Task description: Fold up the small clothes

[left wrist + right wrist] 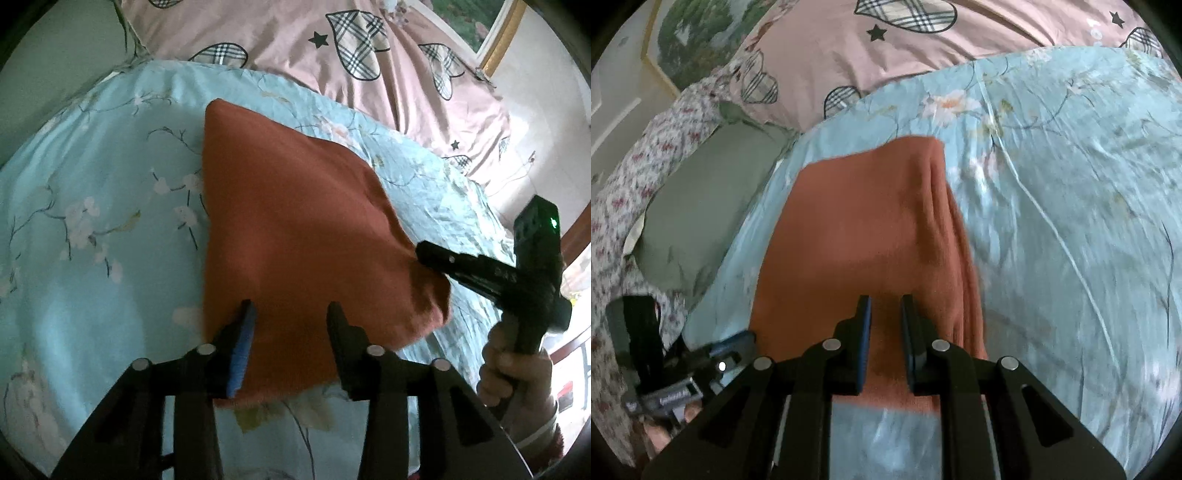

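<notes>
You've got 1 rust-orange knit garment [295,236] lying folded on the light-blue floral bedsheet [92,192], w/ 1 pink quilt with plaid hearts [295,40] behind it. Your left claw [290,314] is over the garment's near edge, its 2 fingers apart, nothing pinched. Your right claw [885,306] is nearly closed on the garment's right corner, cloth between the 2 pads. 1 hand [513,373] shows, on the right claw's handle.

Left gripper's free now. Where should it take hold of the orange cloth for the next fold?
Probably the near hem of the orange cloth, coming low from the near side. That edge lies flat and exposed on the blue floral sheet, just under the open left gripper.
</notes>
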`<action>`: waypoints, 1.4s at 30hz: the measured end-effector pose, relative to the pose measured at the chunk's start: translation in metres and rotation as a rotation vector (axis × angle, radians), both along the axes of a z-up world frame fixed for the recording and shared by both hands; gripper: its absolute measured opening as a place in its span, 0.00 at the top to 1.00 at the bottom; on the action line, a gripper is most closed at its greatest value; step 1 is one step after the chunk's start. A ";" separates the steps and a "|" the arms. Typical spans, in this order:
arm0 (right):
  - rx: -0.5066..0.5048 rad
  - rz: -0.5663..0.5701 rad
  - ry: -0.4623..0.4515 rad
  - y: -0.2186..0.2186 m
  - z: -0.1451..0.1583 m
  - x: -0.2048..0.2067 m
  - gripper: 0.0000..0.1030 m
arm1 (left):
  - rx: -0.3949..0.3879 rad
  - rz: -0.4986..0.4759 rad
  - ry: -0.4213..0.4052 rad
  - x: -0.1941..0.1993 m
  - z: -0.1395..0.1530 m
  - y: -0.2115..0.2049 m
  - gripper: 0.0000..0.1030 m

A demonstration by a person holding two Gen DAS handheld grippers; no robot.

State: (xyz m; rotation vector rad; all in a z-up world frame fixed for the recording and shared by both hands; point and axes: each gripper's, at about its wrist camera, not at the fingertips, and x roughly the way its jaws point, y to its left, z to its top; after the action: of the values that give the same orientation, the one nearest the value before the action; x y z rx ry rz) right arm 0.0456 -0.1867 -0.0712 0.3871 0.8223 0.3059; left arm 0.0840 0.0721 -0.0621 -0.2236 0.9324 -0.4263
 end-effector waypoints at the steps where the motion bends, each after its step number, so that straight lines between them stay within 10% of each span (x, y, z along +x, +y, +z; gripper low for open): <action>1: -0.017 -0.001 0.005 0.001 -0.005 -0.006 0.83 | 0.006 -0.003 0.000 -0.003 -0.001 0.000 0.56; 14: -0.010 -0.013 -0.020 -0.003 0.001 -0.035 0.81 | 0.078 0.030 0.008 -0.028 -0.007 -0.001 0.52; 19: -0.057 -0.014 -0.048 0.002 0.007 -0.055 0.57 | 0.113 0.112 0.011 -0.046 -0.002 0.010 0.25; 30: -0.208 0.003 -0.062 0.020 0.004 -0.098 0.21 | 0.306 0.185 -0.030 -0.098 -0.005 0.016 0.21; 42: -0.267 0.016 -0.068 0.017 0.004 -0.131 0.07 | 0.358 0.206 -0.021 -0.115 -0.004 0.025 0.19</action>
State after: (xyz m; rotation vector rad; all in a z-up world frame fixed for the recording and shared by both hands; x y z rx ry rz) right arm -0.0855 -0.1693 -0.0667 0.1201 0.7882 0.2193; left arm -0.0312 0.0967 -0.0660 0.0126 0.9379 -0.0680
